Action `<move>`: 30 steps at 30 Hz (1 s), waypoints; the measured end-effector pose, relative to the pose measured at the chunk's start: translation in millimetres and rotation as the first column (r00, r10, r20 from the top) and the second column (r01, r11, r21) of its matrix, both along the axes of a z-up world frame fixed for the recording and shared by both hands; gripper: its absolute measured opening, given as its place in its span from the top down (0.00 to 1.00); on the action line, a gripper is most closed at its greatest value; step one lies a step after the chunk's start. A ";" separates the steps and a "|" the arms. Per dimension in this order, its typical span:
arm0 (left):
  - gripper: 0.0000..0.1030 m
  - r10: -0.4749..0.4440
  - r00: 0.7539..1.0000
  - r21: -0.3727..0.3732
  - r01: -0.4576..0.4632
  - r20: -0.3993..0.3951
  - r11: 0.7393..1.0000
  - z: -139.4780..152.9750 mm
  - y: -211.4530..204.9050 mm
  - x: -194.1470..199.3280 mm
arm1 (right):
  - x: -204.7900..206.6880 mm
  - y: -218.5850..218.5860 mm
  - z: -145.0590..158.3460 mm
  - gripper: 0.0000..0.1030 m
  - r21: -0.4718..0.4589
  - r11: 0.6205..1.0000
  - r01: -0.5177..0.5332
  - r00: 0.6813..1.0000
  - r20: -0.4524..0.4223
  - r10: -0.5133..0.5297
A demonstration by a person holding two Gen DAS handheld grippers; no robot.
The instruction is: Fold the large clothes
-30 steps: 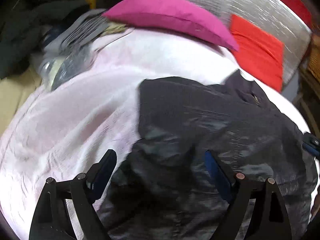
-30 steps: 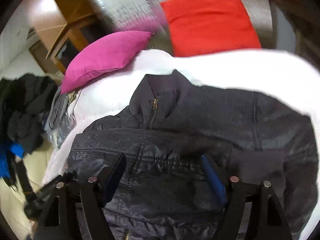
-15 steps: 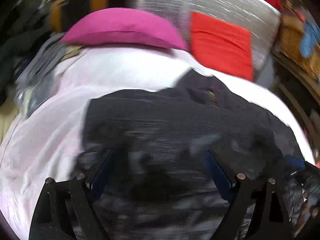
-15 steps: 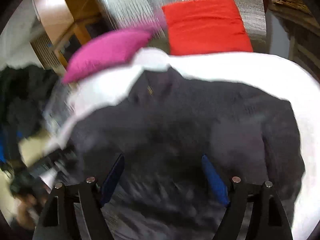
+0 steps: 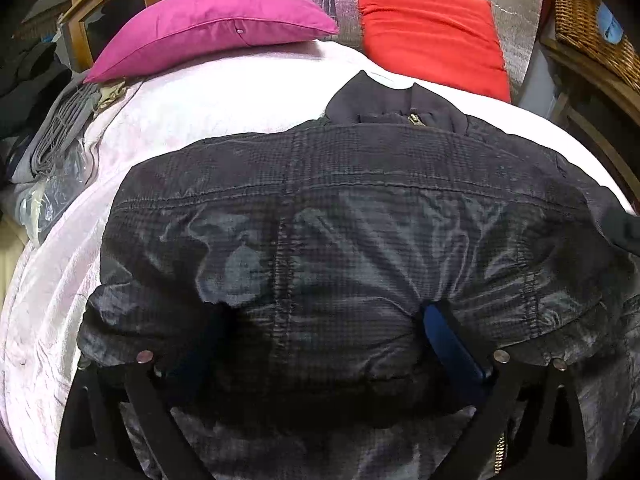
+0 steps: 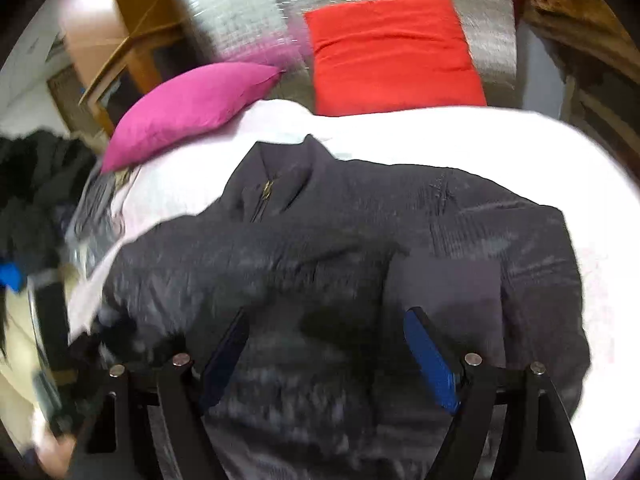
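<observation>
Dark jacket (image 5: 340, 216) lies folded ahead of both claws on the bed (image 5: 224, 100). Left gripper (image 5: 320, 344) and right gripper (image 6: 326, 344) gape wide, holding nothing; further folding likely remains.

Dark grey quilted jacket (image 5: 340, 240) is spread across the white bedcover (image 5: 200, 112), collar (image 5: 392, 104) pointed toward the pillows. Stand-up collar is seen with a brass zipper pull (image 5: 414, 119) at its centre. Shiny, wrinkled fabric with stitched seams running across the shoulders. One side is folded over the body in the right wrist view (image 6: 360, 260), where the jacket is motion-blurred.
</observation>
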State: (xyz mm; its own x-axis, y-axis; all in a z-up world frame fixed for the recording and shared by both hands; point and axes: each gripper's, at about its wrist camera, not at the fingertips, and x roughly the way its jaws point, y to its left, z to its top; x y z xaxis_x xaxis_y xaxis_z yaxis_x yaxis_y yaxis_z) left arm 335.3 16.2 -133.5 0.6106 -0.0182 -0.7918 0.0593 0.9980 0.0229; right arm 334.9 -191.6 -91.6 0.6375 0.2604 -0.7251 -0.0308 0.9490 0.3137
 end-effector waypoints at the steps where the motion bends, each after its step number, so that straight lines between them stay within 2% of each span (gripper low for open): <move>1: 0.00 0.001 1.000 -0.003 -0.001 0.000 1.000 -1.4 -1.5 -4.5 | 13.7 -3.8 -9.8 0.20 0.021 1.000 0.017 0.999 -0.048 -0.016; 2: 0.00 0.001 1.000 -0.004 -0.001 -0.001 1.000 -1.2 -1.5 -4.5 | 27.3 -7.0 -23.0 0.20 0.028 0.999 0.022 0.992 -0.123 -0.018; 3: 0.00 0.000 1.000 -0.003 0.000 -0.002 1.000 -1.3 -0.8 -4.8 | 31.1 -7.6 -26.0 0.20 0.027 0.999 0.024 0.991 -0.129 -0.020; 5: 0.00 0.001 1.000 -0.020 -0.001 -0.006 1.000 2.5 2.2 -4.9 | 29.4 -4.0 -16.1 0.20 0.006 1.000 0.025 0.994 -0.107 -0.024; 8: 0.00 -0.011 1.000 -0.100 0.012 0.015 0.995 19.4 18.1 -16.0 | 13.3 -7.8 -1.0 0.20 0.050 0.999 0.021 0.999 -0.051 -0.018; 13: 0.00 0.023 0.994 -0.202 -0.001 0.107 0.979 47.2 65.3 -49.9 | -56.5 -42.4 5.4 0.20 0.236 0.972 0.014 1.000 -0.007 -0.013; 15: 0.00 0.084 0.992 -0.221 -0.060 0.098 0.973 47.7 92.8 -57.4 | -84.5 -61.3 -3.2 0.20 0.318 0.948 0.034 0.999 -0.028 -0.026; 17: 0.00 0.160 0.985 -0.222 -0.142 0.064 0.965 38.8 119.2 -59.3 | -102.8 -78.6 -15.0 0.20 0.359 0.930 0.077 0.996 -0.070 -0.055; 19: 0.00 0.220 0.975 -0.206 -0.215 0.002 0.955 24.8 135.0 -54.5 | -113.1 -92.1 -24.3 0.20 0.346 0.929 0.129 0.989 -0.113 -0.095; 22: 0.00 0.240 0.961 -0.194 -0.264 -0.138 0.945 -4.5 151.4 -46.0 | -121.6 -108.7 -35.9 0.20 0.387 0.908 0.160 0.981 -0.167 -0.102; 24: 0.00 0.251 0.962 -0.210 -0.268 -0.105 0.940 3.0 155.0 -54.1 | -133.5 -115.6 -29.9 0.20 0.389 0.903 0.183 0.978 -0.163 -0.128; 26: 0.02 0.257 0.963 -0.228 -0.269 -0.082 0.936 19.1 154.9 -68.9 | -146.1 -117.0 -15.6 0.20 0.403 0.903 0.151 0.987 -0.117 -0.113; 30: 0.02 0.226 0.974 -0.245 -0.223 -0.014 0.944 42.0 153.9 -105.5 | -185.6 -127.1 -2.9 0.20 0.405 0.899 0.166 0.986 -0.081 -0.146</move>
